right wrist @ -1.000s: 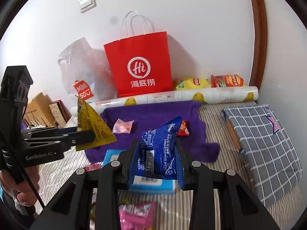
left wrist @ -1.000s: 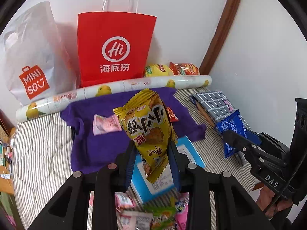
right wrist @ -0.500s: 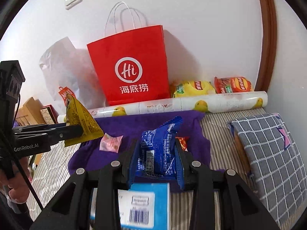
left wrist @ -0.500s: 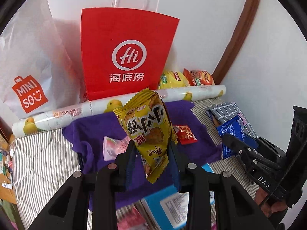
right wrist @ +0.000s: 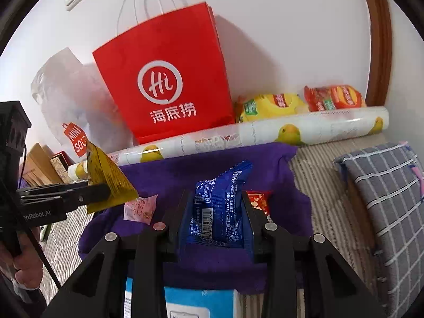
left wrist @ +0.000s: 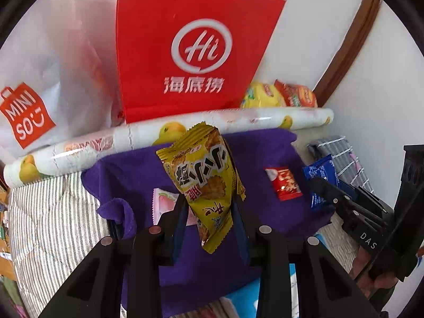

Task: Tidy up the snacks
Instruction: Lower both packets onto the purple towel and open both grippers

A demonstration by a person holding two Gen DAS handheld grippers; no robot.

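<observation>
My left gripper [left wrist: 209, 212] is shut on a yellow snack packet [left wrist: 204, 180] and holds it above the purple cloth [left wrist: 132, 175]; the packet also shows in the right wrist view [right wrist: 108, 182]. My right gripper [right wrist: 214, 212] is shut on a blue snack packet [right wrist: 217, 212], also above the cloth [right wrist: 201, 164]; it shows at the right of the left wrist view [left wrist: 320, 180]. A pink packet [right wrist: 140, 208] and a red packet [left wrist: 283, 182] lie on the cloth.
A red paper bag [right wrist: 169, 79] and a white Miniso bag [left wrist: 29, 92] stand against the wall behind a fruit-print roll [right wrist: 265, 132]. Yellow [right wrist: 270, 106] and orange [right wrist: 334, 98] chip bags lie behind it. A grey checked cushion [right wrist: 384, 198] is right. A blue box [right wrist: 198, 302] lies in front.
Both grippers have moved forward toward the cloth and the red bag with their packets still held. The blue box and loose snacks have dropped toward the bottom edge of view.
</observation>
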